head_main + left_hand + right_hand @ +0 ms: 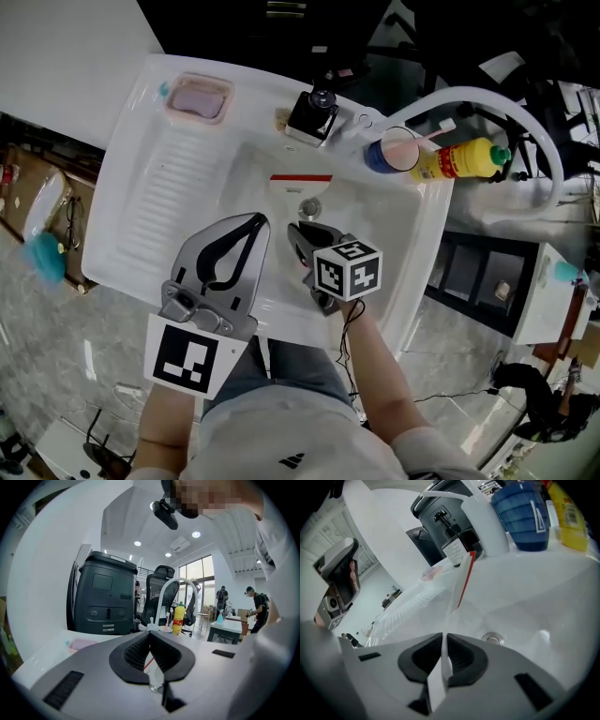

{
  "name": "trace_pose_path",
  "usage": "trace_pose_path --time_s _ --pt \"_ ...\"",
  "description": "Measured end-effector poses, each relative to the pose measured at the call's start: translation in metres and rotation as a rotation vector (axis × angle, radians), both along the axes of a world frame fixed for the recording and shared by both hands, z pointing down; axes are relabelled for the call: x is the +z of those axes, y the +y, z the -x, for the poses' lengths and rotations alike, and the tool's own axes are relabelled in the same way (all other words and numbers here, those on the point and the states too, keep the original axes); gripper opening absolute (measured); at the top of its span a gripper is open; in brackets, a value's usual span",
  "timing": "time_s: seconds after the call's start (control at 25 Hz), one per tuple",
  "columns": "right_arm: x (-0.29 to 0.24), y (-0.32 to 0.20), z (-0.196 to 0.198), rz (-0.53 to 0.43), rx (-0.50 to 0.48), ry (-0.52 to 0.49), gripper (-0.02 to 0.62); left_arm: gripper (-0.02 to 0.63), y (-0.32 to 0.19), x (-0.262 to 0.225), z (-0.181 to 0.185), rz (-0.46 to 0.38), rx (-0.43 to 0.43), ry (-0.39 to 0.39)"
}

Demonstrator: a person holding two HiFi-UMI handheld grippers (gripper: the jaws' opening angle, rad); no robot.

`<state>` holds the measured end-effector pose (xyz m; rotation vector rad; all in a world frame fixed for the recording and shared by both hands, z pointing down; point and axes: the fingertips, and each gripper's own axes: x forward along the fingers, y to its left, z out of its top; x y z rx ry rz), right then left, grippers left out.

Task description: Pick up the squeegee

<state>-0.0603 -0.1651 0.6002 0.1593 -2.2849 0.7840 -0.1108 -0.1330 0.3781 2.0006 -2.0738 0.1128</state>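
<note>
The grasp appears to be made. The right gripper [443, 654] is closed on the squeegee [458, 585], and its pads are pressed on the flat white handle, which passes straight between the jaws in the right gripper view. The handle's near end juts back past the pads toward the camera. The rest runs away from the jaws over the sink [141, 187] to the red-edged blade at the far end.

In the head view the right gripper [300, 234] is held over the near part of the basin. The squeegee [300, 180] reaches beyond it, past the drain [309, 207] to the far wall. What is judged to be left is the lift itself — whether the blade is clear of the basin cannot be told.

The left gripper [255, 223] is held just left of the right one, with its jaws brought together at the tips and nothing between them — it takes no part in the hold.
</note>
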Motion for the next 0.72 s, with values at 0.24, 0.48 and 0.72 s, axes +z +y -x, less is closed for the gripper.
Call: trace_pose_path --time_s 0.24,0.48,0.72 --pt "-0.039 -0.002 -0.002 -0.030 0.036 -0.068 0.040 0.012 -0.006 -0.018 -0.008 -0.033 0.039 -0.007" --pt "-0.077 -0.001 -0.008 -0.062 0.077 -0.139 0.040 0.012 -0.016 -0.033 -0.021 -0.059 0.100 -0.016" --pt "-0.116 -0.003 -0.017 -0.108 0.138 -0.203 0.040 0.012 -0.025 -0.045 -0.035 -0.083 0.182 -0.024"
